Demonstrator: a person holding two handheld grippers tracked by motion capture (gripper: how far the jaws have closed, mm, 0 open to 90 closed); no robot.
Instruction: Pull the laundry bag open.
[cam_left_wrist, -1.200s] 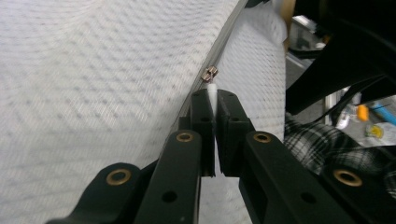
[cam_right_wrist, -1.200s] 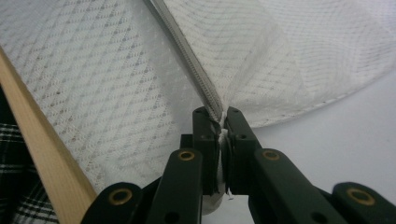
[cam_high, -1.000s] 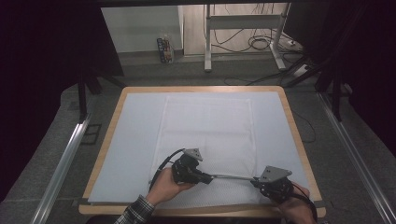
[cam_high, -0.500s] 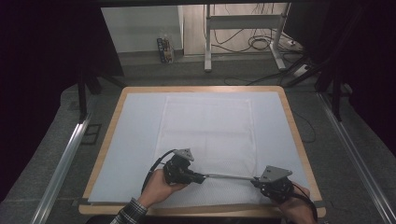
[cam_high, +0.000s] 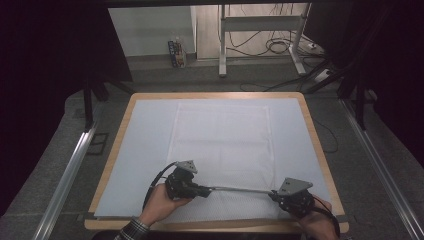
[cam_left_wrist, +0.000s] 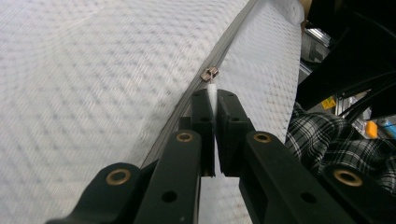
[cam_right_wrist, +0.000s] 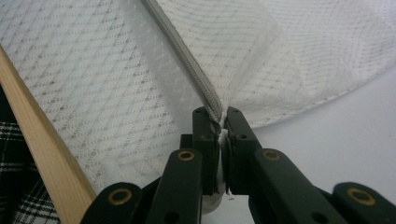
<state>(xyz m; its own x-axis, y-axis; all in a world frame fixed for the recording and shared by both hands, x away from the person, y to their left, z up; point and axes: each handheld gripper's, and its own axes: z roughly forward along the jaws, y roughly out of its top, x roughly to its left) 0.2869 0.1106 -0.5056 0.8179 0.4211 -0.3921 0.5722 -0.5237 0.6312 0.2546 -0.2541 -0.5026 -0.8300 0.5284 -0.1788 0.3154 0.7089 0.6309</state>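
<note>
A white mesh bag (cam_high: 220, 140) lies flat on the table, its grey zipper (cam_high: 240, 189) running along the near edge. My left gripper (cam_high: 206, 189) is shut on the small white pull tab (cam_left_wrist: 212, 89) just behind the metal slider (cam_left_wrist: 209, 73), with the zipper tape (cam_left_wrist: 233, 35) stretching away ahead. My right gripper (cam_high: 274, 194) is shut on the zipper's end (cam_right_wrist: 212, 105) and a bunched bit of mesh (cam_right_wrist: 261, 70) at the bag's right corner. The zipper is pulled taut and lifted slightly between the two grippers.
A pale blue mat (cam_high: 145, 135) covers the table inside its wooden rim (cam_high: 316, 145), which runs close beside the right gripper (cam_right_wrist: 42, 154). A plaid sleeve (cam_left_wrist: 327, 140) lies to the right of the left gripper. Metal rails (cam_high: 70, 170) flank the table.
My left gripper has slid leftward along the near edge, away from the right one, so the taut zipper stretch between them is longer. The right gripper has stayed put.
</note>
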